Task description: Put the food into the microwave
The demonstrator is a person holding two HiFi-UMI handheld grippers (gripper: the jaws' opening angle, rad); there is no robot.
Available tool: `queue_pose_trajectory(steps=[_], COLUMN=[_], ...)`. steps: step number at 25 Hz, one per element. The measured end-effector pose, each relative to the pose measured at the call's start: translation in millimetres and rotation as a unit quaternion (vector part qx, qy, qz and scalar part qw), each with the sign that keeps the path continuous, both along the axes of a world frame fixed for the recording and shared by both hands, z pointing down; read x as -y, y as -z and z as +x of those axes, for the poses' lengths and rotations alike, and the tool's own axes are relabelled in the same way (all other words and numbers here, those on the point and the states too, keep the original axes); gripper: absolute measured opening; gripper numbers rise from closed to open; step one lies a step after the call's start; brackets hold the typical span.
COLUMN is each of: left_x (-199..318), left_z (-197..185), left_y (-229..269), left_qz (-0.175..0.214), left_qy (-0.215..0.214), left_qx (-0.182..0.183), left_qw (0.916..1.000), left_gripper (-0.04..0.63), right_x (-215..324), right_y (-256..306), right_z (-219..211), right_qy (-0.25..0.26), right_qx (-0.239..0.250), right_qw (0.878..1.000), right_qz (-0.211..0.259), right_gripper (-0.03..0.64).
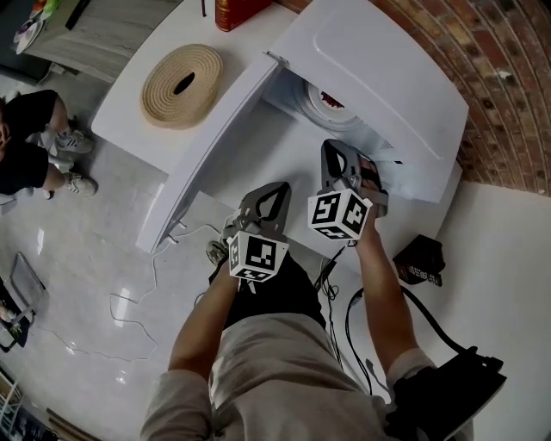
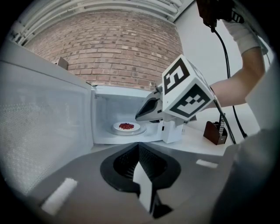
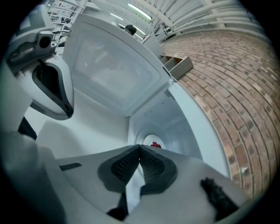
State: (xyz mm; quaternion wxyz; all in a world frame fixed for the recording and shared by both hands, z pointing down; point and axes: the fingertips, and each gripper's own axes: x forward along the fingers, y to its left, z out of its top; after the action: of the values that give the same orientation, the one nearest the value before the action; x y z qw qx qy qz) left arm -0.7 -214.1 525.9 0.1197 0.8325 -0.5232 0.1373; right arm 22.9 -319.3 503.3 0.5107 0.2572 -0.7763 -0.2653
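The white microwave (image 1: 379,65) stands with its door (image 1: 215,146) swung open to the left. Inside, a white plate of red food (image 2: 127,127) rests on the turntable; it also shows as a plate (image 1: 330,102) in the head view and a plate (image 3: 155,144) in the right gripper view. My right gripper (image 1: 337,151) is at the oven's mouth, shut on nothing, its pads (image 3: 151,164) meeting. My left gripper (image 1: 274,191) hangs lower left of it, in front of the opening, also shut and holding nothing (image 2: 139,148).
A coiled woven mat (image 1: 182,84) and a red box (image 1: 241,10) lie on the white table left of the microwave. A dark holder (image 1: 420,261) stands at the right with black cables. A brick wall (image 1: 508,77) is behind. A person (image 1: 30,142) sits on the floor, far left.
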Motion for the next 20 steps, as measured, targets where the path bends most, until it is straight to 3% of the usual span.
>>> queue_pose_trajectory(steps=[20], left_x=[-38.6], left_z=[-2.7], left_y=[83.3], left_qz=[0.07], left_qy=[0.0], left_qx=[-0.023], left_qw=[0.9973], left_gripper=[0.008], right_x=[-100.0], right_y=[76.2], right_z=[2.9], right_qy=[0.029], right_qx=[0.003], right_qw=[0.998], right_qz=[0.053], right_gripper=[0.01])
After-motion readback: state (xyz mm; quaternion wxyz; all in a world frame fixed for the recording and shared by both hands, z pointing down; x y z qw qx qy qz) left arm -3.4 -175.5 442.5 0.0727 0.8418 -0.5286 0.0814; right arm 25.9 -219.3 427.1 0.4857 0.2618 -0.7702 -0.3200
